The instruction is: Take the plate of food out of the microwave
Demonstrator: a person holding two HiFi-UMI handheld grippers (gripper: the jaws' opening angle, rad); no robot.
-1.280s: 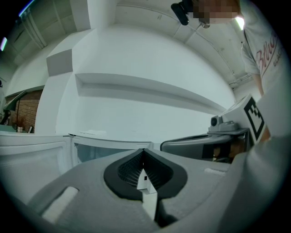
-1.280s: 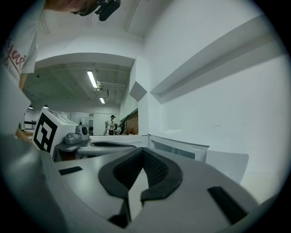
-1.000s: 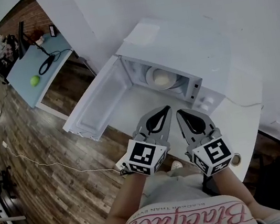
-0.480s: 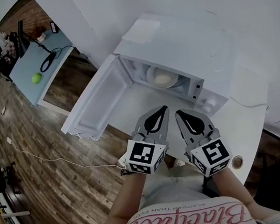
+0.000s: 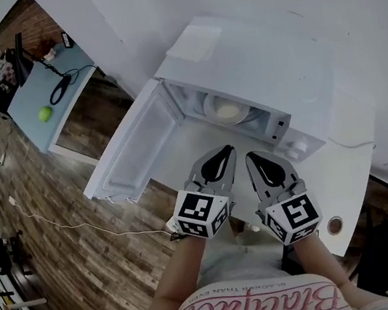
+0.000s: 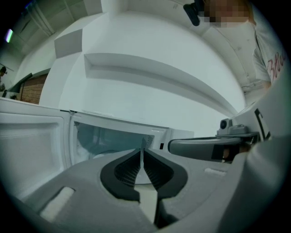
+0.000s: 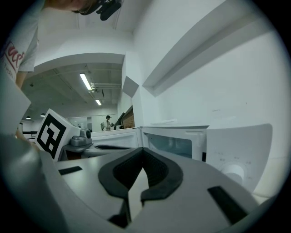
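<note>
The white microwave [image 5: 260,66] stands on a white counter with its door [image 5: 131,154] swung wide open to the left. Inside it, a plate of pale food [image 5: 227,112] rests on the turntable. Both grippers hover side by side over the counter in front of the opening, short of the cavity. My left gripper [image 5: 228,150] is shut with nothing in it, its tips pointing at the cavity [image 6: 109,139]. My right gripper [image 5: 251,156] is also shut and empty, aimed toward the control panel with its dial [image 7: 234,173]. In the left gripper view the plate is mostly hidden by the jaws.
A sheet of paper [image 5: 193,42] lies on the microwave's top. A small round object [image 5: 335,225] sits near the counter's right front edge. Beyond the door are wooden floor [image 5: 67,231], a trailing cable, and a blue table [image 5: 51,93] with a green ball [image 5: 46,113].
Both grippers stay shut, side by side in front of the microwave. Only the head camera has shifted slightly.
</note>
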